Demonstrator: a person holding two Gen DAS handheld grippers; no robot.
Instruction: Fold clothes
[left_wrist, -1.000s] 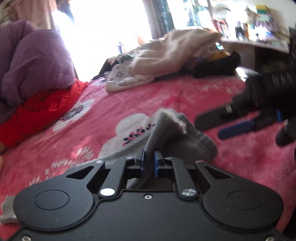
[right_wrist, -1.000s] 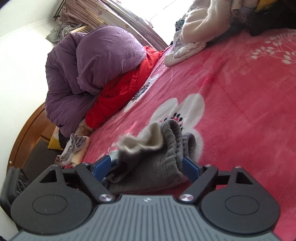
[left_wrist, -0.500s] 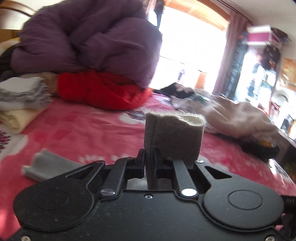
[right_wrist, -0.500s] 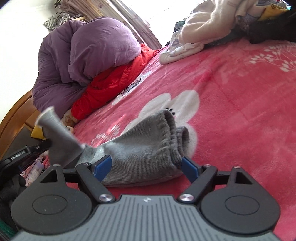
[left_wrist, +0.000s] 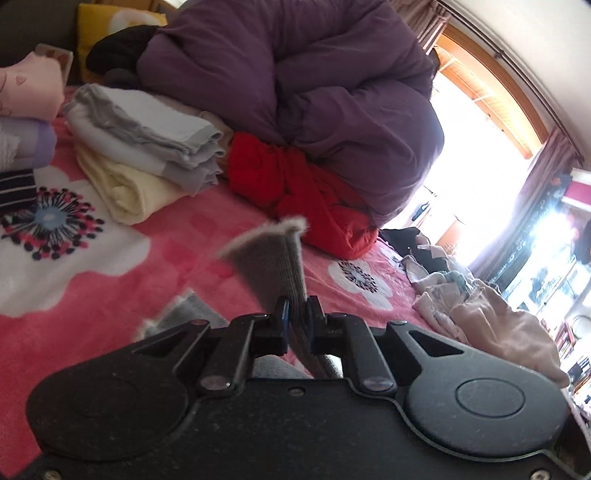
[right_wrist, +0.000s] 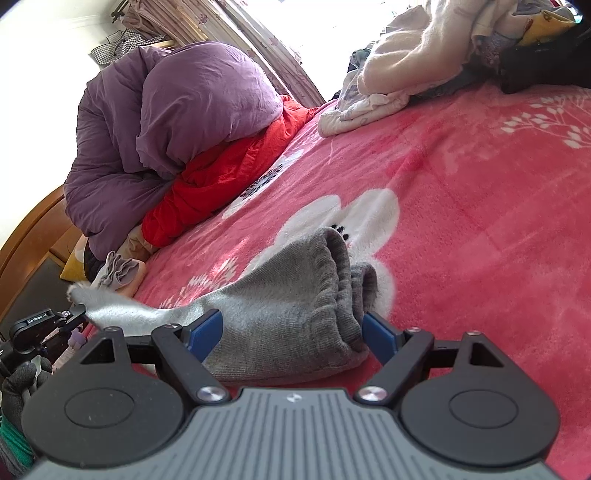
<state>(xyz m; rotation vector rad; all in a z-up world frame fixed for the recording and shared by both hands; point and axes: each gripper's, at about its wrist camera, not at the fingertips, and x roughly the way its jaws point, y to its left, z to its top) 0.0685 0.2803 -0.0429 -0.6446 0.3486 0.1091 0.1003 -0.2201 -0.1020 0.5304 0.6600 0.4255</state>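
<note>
Step in hand: stretching the grey sock (right_wrist: 295, 325) flat on the bed (right_wrist: 461, 206). Left claw (left_wrist: 295, 314) pinches its end; right claw (right_wrist: 291, 330) stands wide astride its cuff. Next: lay it straight.

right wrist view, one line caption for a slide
Open right gripper straddles a grey garment on the pink blanket.

The grey knit garment (left_wrist: 273, 258) is motion-blurred at its raised edge, and its lower part disappears behind the left gripper (left_wrist: 295, 325). Beside the purple duvet (left_wrist: 295, 92), the window is blown out to white. The folded pink garment (left_wrist: 29, 88) left of the duvet is cut off by the frame edge.
</note>
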